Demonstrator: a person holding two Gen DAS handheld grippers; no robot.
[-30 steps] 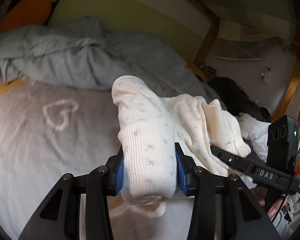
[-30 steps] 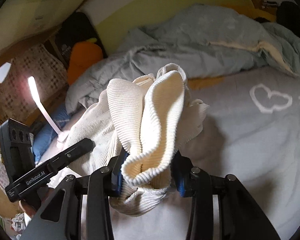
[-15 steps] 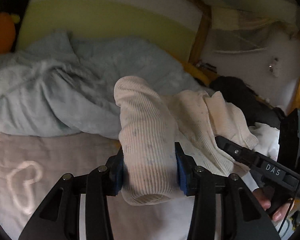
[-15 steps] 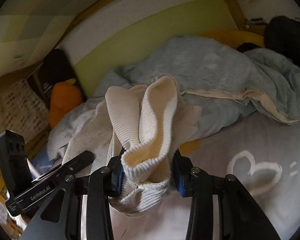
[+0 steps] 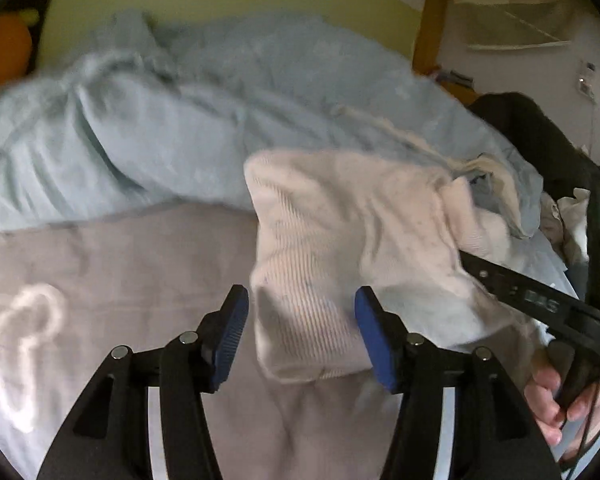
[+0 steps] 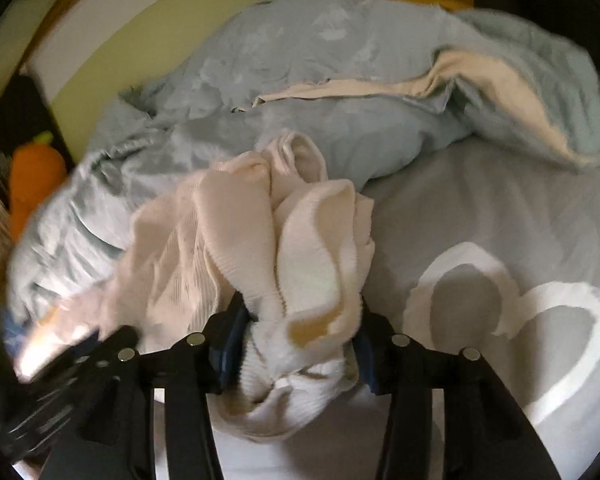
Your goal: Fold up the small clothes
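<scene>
Grey bed sheet (image 5: 112, 264) is seen below a rumpled blue duvet (image 5: 172, 120), and the cream ribbed garment (image 5: 340, 240) is stretched just in front of that duvet. Left tool (image 5: 300, 332) jaws are opening, cloth loose between them. Right tool (image 6: 300, 344) jaws are opening too, a bunched edge still touching them, apparently so the piece can be laid down for folding.

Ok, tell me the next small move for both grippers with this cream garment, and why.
Probably finish the release and draw both grippers back. The left gripper has its jaws opening, with a gap on one side of the cream garment; the right gripper is opening too, cloth bunched between its jaws. The garment already sags onto the grey sheet.
</scene>
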